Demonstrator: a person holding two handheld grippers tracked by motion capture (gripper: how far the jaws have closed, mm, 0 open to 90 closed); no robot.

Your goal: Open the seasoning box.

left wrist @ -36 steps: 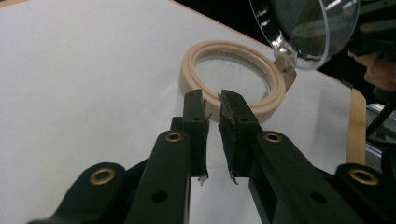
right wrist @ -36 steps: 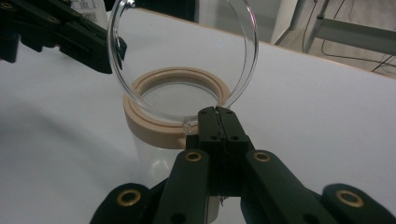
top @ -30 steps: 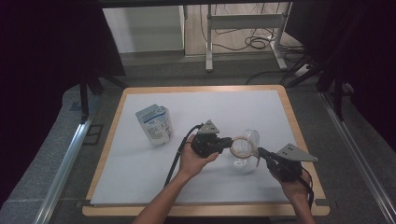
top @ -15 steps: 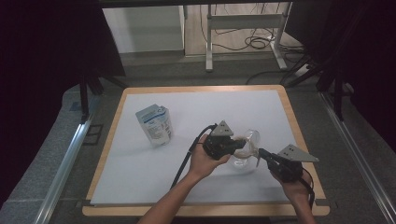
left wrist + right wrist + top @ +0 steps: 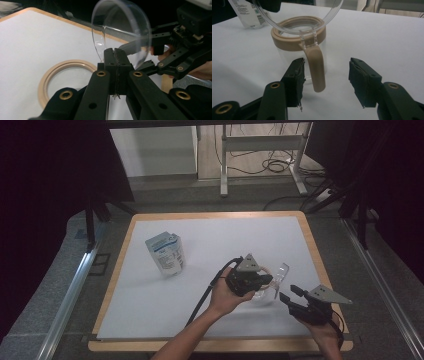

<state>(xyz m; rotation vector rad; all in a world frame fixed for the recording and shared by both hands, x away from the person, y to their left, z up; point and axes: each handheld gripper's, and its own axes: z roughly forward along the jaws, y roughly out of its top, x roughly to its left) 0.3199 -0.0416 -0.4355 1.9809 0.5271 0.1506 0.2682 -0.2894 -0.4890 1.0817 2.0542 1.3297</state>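
Note:
A clear mug (image 5: 287, 53) with a tan rim (image 5: 287, 42) and a tan handle (image 5: 315, 60) stands near the board's front right. Its hinged clear lid (image 5: 120, 30) is tipped up on edge. My left gripper (image 5: 115, 53) is shut on the lid's rim, just above the mug (image 5: 260, 295) in the high view. My right gripper (image 5: 325, 67) sits low at the mug's side; its jaws have just been opening. The handle stands between them, near the left pad (image 5: 298, 72) but apart from both.
A white and blue pouch (image 5: 166, 252) stands upright on the white board (image 5: 215, 240) to the left of the mug. The board's wooden border (image 5: 320, 270) runs close on the right. Dark floor, table legs and cables lie beyond.
My left gripper moved right to the mug and the lid has swung up from the rim. My right gripper's jaws spread apart and let go of the handle.

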